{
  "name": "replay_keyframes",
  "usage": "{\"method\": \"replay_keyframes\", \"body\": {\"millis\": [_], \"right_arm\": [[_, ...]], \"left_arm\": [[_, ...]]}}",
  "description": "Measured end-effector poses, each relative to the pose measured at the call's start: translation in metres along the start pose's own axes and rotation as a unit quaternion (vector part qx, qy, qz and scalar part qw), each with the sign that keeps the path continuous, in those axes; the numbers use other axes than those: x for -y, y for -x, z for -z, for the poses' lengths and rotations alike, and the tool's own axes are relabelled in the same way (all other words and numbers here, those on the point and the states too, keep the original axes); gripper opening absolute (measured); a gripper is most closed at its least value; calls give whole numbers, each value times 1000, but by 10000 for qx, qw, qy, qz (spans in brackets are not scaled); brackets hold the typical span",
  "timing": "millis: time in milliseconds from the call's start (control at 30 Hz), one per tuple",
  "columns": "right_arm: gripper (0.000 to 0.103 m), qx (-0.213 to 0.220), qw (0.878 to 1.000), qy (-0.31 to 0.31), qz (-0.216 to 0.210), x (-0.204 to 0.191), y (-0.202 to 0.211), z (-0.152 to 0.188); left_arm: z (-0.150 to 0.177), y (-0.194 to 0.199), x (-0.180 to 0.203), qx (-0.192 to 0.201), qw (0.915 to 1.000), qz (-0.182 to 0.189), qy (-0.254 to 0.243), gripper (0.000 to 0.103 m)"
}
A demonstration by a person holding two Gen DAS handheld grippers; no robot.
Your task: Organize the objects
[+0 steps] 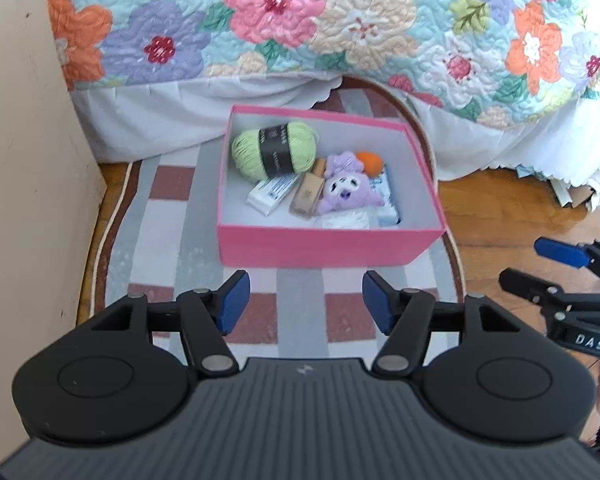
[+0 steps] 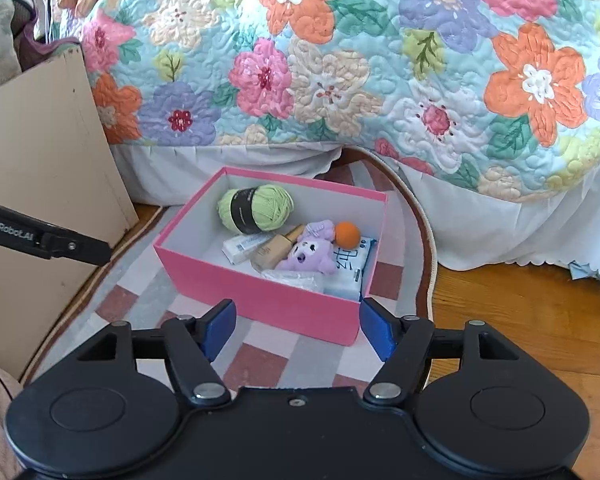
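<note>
Pink box point(image 1: 324, 246) is set on the rug point(image 1: 160, 256), its far edge near the bed skirt point(image 1: 148, 124) — bare rug in front. Left claw point(image 1: 305, 300) and right claw point(image 2: 296, 330) are held released, nothing gripped.

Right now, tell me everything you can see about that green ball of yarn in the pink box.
The green yarn is a pale lime skein, plump and oval, wound in fine soft-looking strands, with a black paper band round its middle bearing faint print too small to read. It looks unused and neatly wound. It lies on its side in the far left corner of the pink box, close against the pale inner walls. A white tube lies right in front of it, seemingly touching. Neither gripper touches it.
</note>
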State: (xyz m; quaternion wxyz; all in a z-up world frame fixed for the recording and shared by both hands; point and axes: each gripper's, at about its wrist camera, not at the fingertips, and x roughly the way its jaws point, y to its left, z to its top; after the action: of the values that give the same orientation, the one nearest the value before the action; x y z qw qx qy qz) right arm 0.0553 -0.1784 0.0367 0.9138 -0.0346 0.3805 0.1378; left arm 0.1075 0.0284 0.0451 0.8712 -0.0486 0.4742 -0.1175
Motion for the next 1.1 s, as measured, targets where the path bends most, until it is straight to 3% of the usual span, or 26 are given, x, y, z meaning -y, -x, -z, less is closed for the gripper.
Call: {"method": "replay_keyframes", "body": {"millis": [167, 300, 400, 567, 800, 933, 1100], "right_arm": [[75, -65, 9999, 1, -86, -8, -4, 3], [91, -81, 9999, -46, -41, -12, -8, 5], [93, -195, 9993, -306, 99, -10, -11, 6], [93, -408, 9967, -653, 241, -4, -12, 8], [93, -462, 9966, -628, 275, -6, -4, 11], [93, -529, 9963, -609, 298, -8, -2, 13], [93, -610, 9959, -577, 337, -8, -1, 16]], "left_arm": [[9, -6, -10, -117, 9998, -102, 147, 63], [14, -5, -12, -65, 9997, -107, 202, 65], [16, -4, -10, -84, 9997, -40, 241, 69], [21, -4, -8, -99, 9997, -76, 212, 76], [23, 1, -10, -42, 9995, -58, 303, 87], [24, 2, -9, 28, 9995, -235, 203, 102], [25, -2, -8, -268, 9985, -463, 133, 103]]}}
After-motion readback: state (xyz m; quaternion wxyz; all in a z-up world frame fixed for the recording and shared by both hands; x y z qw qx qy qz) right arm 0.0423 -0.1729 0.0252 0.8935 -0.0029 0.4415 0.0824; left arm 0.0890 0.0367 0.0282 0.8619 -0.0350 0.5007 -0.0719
